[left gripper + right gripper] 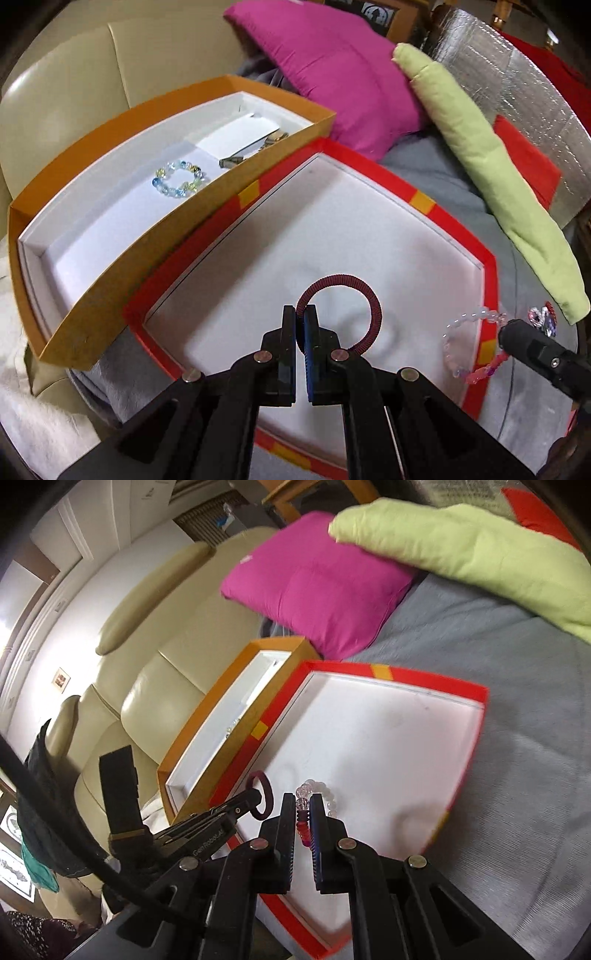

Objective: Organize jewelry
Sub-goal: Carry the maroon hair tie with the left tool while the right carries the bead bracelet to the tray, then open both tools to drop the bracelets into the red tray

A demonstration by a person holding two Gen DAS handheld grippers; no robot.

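Note:
My left gripper [300, 312] is shut on a maroon coiled ring bracelet [364, 291] and holds it over the white floor of the red box [369, 173]. My right gripper [303, 801] is shut on a clear and pink beaded bracelet [325, 794], also over the red box [436, 681]. In the left wrist view that bracelet [460, 334] hangs from the right gripper's tip [511, 330] at the box's right rim. In the right wrist view the maroon bracelet [263, 794] shows at the left gripper's tip. A blue-green beaded bracelet [177, 179] lies in the orange box [122, 240].
The orange box [207, 746] sits left of the red one and also holds a white card [236, 134] and small metal pieces [231, 160]. Another beaded piece [543, 317] lies on the grey cover. A magenta cushion [332, 70] and green cloth [491, 162] lie behind.

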